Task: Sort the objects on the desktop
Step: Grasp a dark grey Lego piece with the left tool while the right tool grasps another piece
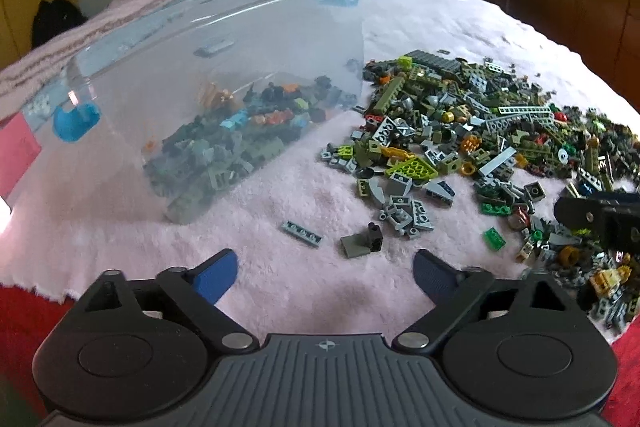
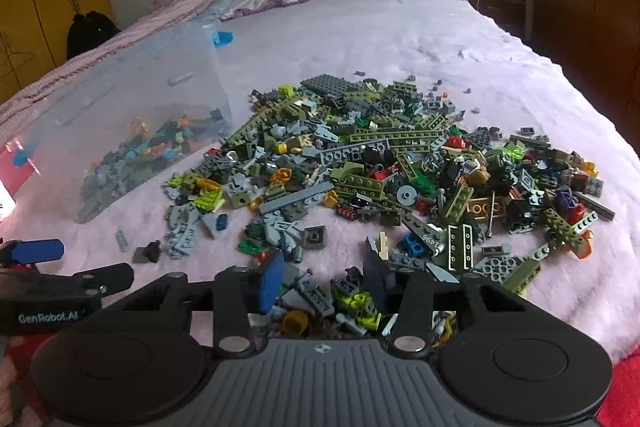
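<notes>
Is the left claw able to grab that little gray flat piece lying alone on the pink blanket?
Probably yes. The left claw is open, and the gray flat piece lies alone on the pink blanket just ahead, with nothing between them. Being so flat, it might be tricky to pinch.

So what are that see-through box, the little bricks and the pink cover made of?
The box looks like clear, slightly frosted plastic: bricks inside show through its glossy wall. The bricks seem hard moulded plastic, studded and mostly shiny. The pink cover appears to be fluffy fleece or plush, judging by its fuzzy nap.
</notes>
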{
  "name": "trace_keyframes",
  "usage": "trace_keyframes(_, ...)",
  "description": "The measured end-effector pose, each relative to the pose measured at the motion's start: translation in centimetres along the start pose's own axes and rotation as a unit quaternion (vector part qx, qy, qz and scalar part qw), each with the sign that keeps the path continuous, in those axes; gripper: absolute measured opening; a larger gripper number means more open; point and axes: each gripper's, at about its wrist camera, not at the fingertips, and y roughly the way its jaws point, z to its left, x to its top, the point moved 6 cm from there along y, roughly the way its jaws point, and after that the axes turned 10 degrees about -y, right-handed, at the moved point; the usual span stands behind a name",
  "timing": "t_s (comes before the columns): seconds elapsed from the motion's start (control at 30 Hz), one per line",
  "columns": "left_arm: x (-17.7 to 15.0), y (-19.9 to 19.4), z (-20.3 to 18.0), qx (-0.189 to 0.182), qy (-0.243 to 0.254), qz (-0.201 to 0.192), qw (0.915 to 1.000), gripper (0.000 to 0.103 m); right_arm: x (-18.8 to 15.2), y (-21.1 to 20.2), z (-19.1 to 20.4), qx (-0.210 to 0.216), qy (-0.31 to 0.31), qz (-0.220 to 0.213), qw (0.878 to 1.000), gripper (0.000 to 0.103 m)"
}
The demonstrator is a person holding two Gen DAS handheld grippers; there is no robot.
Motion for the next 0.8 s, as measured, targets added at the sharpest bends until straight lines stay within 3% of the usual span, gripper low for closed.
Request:
trace_keyframes(0.03,0.0,0.3,-0.2,-0.002,0.009,-0.001,1.0000,0.072,0.1,0.3,0.0,-0.001,-0.002,0.001,1.000,0.047)
trace_keyframes(0.23,-0.6,2.3,-1.5,-0.032,0.036,0.023,0.9986,0.049,0.4,2.2,0.1,-0.008,-0.023,0.009,1.000,0.046)
trace_keyframes(0.47,-0.4,3.3,-1.9,-0.052,0.037,0.022,0.9977,0.043,0.6,3.8,-0.2,-0.005,-0.025,0.015,1.000,0.046)
trace_keyframes(0.63,-0.3,3.4,-2.1,-0.061,0.040,0.023,0.9971,0.029,0.7,4.3,0.3,-0.004,-0.040,0.012,0.999,0.046)
trace_keyframes(0.8,-0.3,3.3,-2.4,-0.065,0.042,0.026,0.9967,0.025,0.7,4.8,0.6,-0.007,-0.050,0.011,0.999,0.042)
